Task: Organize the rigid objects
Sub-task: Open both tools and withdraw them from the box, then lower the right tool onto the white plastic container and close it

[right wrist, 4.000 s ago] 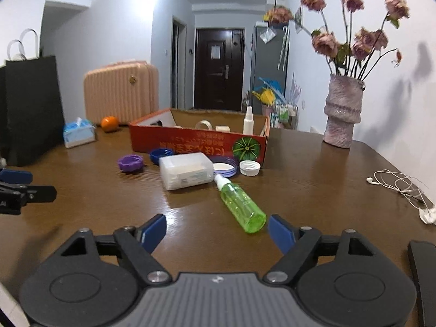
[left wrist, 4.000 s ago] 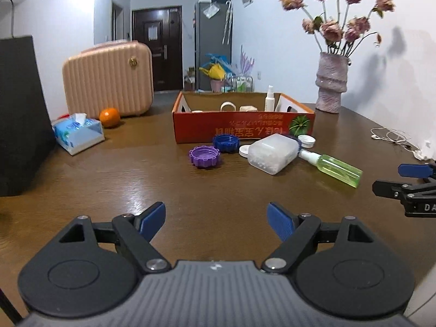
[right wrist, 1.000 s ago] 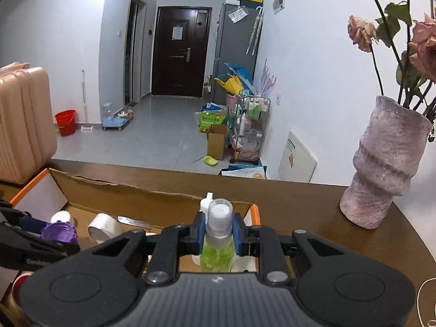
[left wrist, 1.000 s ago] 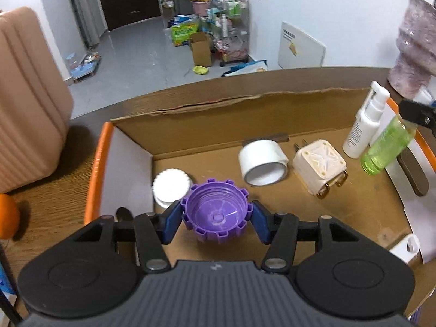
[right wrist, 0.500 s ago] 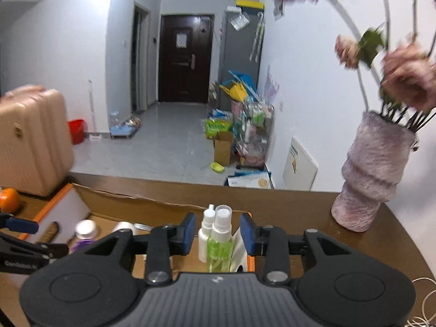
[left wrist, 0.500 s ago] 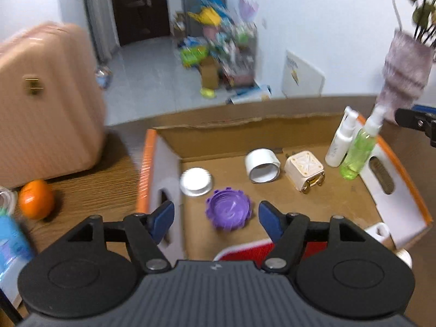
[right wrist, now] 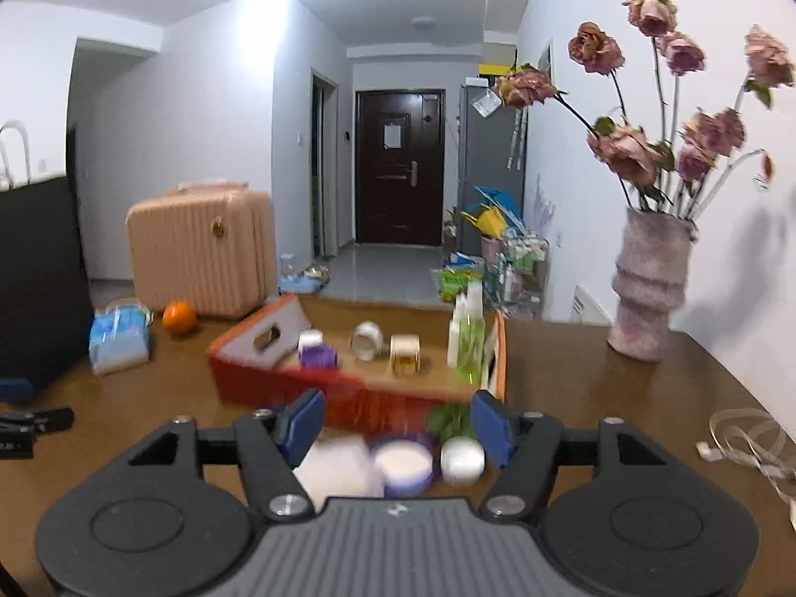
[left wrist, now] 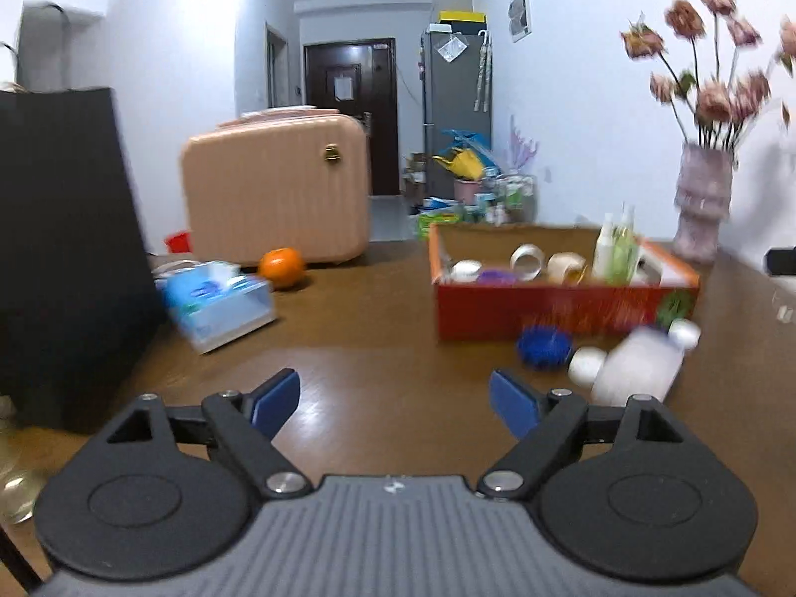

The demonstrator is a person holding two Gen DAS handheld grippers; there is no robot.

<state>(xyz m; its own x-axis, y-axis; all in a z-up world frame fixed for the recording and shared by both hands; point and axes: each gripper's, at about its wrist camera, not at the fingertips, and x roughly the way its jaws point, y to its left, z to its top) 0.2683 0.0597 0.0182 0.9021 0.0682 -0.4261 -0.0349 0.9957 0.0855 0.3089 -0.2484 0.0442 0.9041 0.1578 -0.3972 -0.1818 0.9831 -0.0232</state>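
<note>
The red cardboard box (left wrist: 547, 306) (right wrist: 258, 378) holds the purple cap (right wrist: 318, 354) (left wrist: 497, 276), the green spray bottle (right wrist: 470, 338) (left wrist: 622, 248), a white bottle, a tape roll (right wrist: 367, 339) and a white lid. On the table in front of the box lie a blue cap (left wrist: 543, 346), a clear white plastic case (left wrist: 637, 368) (right wrist: 338, 470) and white lids (right wrist: 462, 457). My left gripper (left wrist: 395, 403) is open and empty, back from the box. My right gripper (right wrist: 398, 420) is open and empty, above the case and lids.
A pink suitcase (left wrist: 276, 189), an orange (left wrist: 281, 261), a blue tissue pack (left wrist: 219, 303) and a black bag (left wrist: 64, 248) stand at the left. A vase of dried roses (right wrist: 646, 288) stands at the right, with a white cable (right wrist: 746, 438) near the table edge.
Both grippers have let go and pulled back from the box. The purple cap and the green bottle now rest inside it.
</note>
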